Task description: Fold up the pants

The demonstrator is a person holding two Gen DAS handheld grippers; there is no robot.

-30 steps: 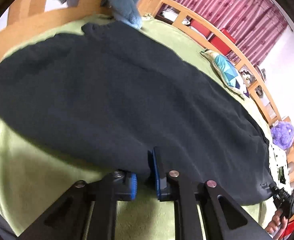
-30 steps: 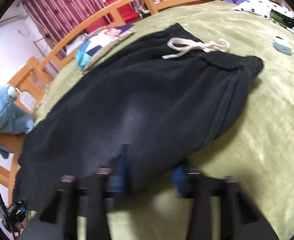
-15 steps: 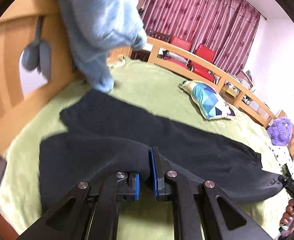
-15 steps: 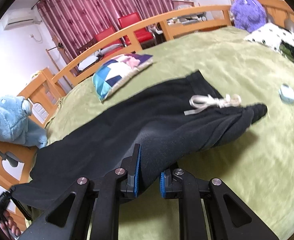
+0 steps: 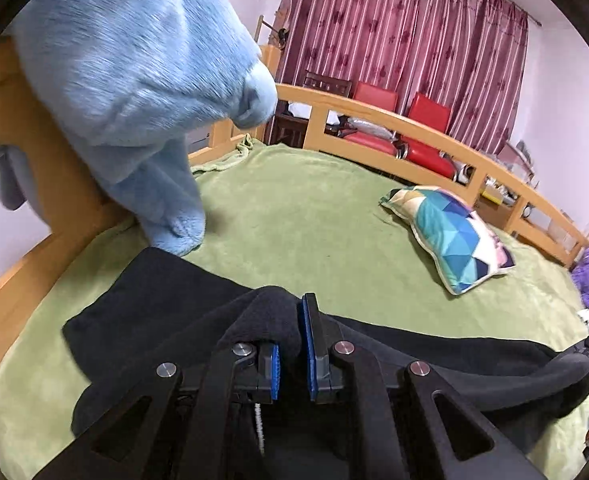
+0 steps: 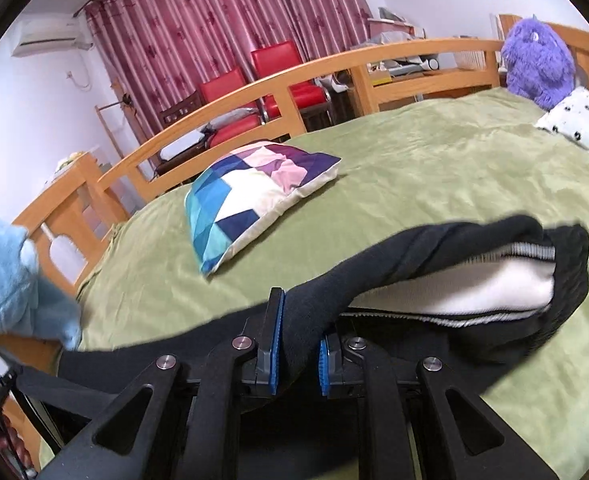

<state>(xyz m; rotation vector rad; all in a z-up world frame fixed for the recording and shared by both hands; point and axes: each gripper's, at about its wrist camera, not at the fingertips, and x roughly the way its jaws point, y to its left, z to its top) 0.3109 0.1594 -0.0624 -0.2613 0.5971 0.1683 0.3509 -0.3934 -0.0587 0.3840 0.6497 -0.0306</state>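
Fig.: open green blanket point(image 5: 314, 216) ahead of us; obstacles: blue plush point(image 5: 142, 92) at left (overhanging), patchwork pillow point(image 6: 254, 188) mid-bed, wooden rail point(image 6: 334, 68) beyond.

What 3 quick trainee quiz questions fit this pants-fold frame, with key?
1. True or false: both the left claw and right claw are shut on the black pants.
2. Which lies on the green blanket beyond the pants: A) patchwork pillow B) laptop C) shoe?
3. What colour is the lining inside the raised waistband?

Key: 1 true; 2 A; 3 white.
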